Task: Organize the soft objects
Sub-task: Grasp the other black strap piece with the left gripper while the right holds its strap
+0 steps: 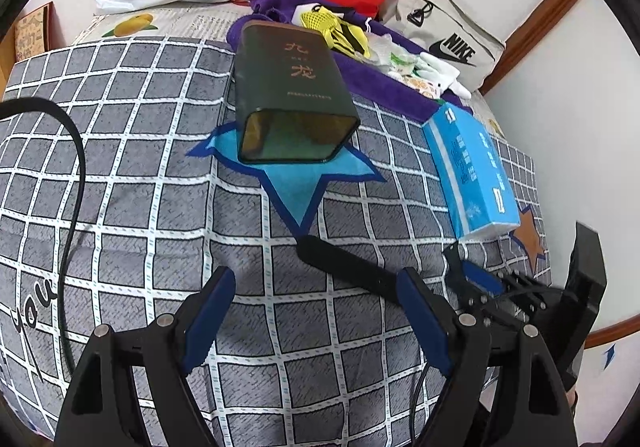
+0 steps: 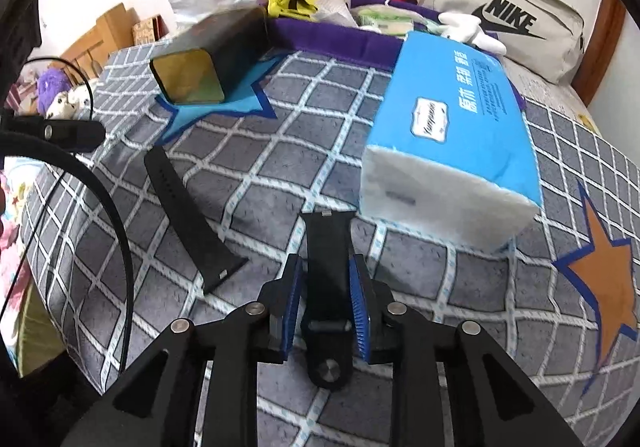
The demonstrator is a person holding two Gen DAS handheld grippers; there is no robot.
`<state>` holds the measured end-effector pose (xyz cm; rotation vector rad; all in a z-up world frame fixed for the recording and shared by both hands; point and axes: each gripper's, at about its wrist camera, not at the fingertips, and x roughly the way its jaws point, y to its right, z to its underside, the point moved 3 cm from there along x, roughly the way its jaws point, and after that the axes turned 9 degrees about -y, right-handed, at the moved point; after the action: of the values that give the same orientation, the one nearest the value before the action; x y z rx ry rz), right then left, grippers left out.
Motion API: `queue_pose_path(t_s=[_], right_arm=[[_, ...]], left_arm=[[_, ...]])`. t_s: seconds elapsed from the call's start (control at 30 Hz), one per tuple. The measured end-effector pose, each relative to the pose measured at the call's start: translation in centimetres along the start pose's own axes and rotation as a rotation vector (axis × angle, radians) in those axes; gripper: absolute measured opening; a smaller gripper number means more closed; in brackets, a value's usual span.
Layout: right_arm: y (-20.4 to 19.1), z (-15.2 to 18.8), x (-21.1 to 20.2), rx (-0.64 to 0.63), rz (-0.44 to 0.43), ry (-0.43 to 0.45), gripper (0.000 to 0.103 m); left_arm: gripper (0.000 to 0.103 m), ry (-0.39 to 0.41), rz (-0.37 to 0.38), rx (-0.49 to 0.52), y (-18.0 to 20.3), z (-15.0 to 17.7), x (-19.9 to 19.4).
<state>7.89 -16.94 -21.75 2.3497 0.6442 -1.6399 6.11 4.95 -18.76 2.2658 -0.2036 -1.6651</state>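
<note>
A black watch strap half with a buckle (image 2: 326,231) lies along the checked bed cover (image 2: 280,151), and my right gripper (image 2: 326,261) is shut on it, blue pads against both of its edges. The other strap half (image 2: 188,215) lies flat to the left, apart from it. In the left wrist view that loose strap half (image 1: 344,263) runs slantwise just ahead of my left gripper (image 1: 316,279), which is open with only bed cover between its fingers. The right gripper (image 1: 476,279) shows at the lower right there.
A blue tissue pack (image 2: 452,135) lies just beyond the held strap. A dark green tin (image 1: 288,87) lies on its side on a blue star patch. Behind it, a purple cloth (image 1: 384,87) bears gloves and small packets. Bags line the wall; a black cable (image 1: 76,167) hangs at left.
</note>
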Motion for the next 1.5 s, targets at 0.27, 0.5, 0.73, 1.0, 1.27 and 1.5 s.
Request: queue_pose_path(t_s=[0.27,0.5,0.73,1.0,1.27,1.5], right_arm=[[0.9,0.5,-1.9,0.050,-0.073,0.024,0.021],[2.5,1.8,-5.3,0.080,-0.056,0.080,0.021],[5.1,3.0,-6.7,0.139,-0.033,0.099,0.021],[6.9,3.4,-7.6,0.176,-0.017,0.121,0.021],[6.6,3.8,-7.5,0.174,-0.026,0.122,0.021],[6.3,4.0,-7.3,0.171,-0.029,0.112,0.021]], left_arm=[[0.082,-0.072,-0.017,0.021,1.2,1.5,1.9],[0.086,-0.109,-0.017,0.019,4.3,1.1,5.0],[0.084,-0.073,-0.125,0.144,8.3,-0.7,7.3],[0.022,-0.021,-0.219,0.339,10.9,-0.8,7.9],[0.038,-0.059,-0.193,0.324,8.9,0.9,6.3],[0.036,-0.046,-0.198,0.359,10.3,1.8,7.1]])
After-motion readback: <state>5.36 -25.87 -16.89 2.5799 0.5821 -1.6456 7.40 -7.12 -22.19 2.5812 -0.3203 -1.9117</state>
